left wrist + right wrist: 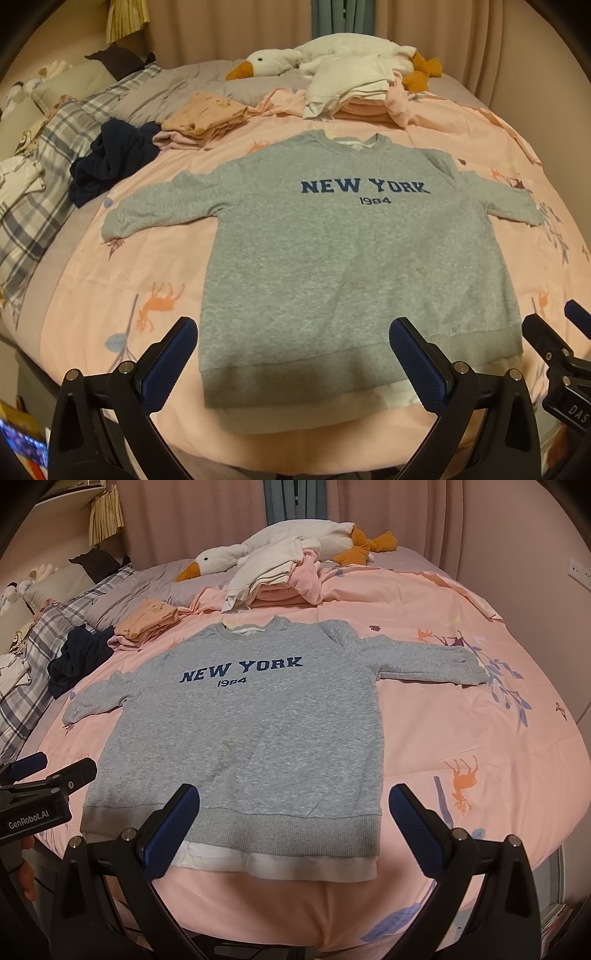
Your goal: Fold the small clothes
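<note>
Pink bedding printed with animals covers the bed, and both claws hang released above its near edge: the left gripper over the hem, the right gripper over the hem's right half. Beyond them the grey sweatshirt lies flat, face up, sleeves spread. Farther back sit folded clothes and a plush goose. A pinch could catch only the top layer, or the bedding beneath, skewing the fold.
</note>
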The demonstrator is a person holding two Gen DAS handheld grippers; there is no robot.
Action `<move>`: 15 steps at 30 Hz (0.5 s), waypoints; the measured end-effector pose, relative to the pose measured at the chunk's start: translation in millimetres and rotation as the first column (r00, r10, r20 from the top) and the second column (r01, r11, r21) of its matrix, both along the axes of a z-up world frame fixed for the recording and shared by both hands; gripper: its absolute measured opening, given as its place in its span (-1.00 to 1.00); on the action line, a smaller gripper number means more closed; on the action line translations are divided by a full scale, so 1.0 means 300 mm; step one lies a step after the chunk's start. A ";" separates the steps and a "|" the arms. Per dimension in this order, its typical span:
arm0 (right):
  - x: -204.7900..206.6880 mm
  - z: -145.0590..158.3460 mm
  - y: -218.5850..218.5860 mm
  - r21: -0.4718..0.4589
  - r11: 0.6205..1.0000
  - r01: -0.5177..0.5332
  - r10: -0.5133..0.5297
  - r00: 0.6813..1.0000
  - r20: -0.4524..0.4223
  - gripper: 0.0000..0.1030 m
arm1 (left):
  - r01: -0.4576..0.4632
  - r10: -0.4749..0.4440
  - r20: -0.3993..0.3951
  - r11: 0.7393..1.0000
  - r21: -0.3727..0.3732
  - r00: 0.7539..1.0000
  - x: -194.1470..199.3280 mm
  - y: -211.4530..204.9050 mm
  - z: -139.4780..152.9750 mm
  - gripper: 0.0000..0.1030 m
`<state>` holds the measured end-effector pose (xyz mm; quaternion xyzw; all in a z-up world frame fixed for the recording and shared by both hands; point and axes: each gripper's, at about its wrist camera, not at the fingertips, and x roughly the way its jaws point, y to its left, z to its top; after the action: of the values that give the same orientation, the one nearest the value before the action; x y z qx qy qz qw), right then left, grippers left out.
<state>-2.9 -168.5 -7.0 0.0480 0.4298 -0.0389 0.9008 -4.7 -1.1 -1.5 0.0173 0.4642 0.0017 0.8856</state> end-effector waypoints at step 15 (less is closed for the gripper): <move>-0.001 -0.001 0.004 0.000 1.000 -0.001 0.001 1.000 -0.001 1.00 | 0.001 -0.001 -0.004 1.000 0.000 1.000 -0.002 -0.006 -0.003 1.00</move>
<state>-3.2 -167.4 -7.4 0.0477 0.4305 -0.0387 0.9005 -5.3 -3.0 -2.4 0.0174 0.4659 0.0012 0.8847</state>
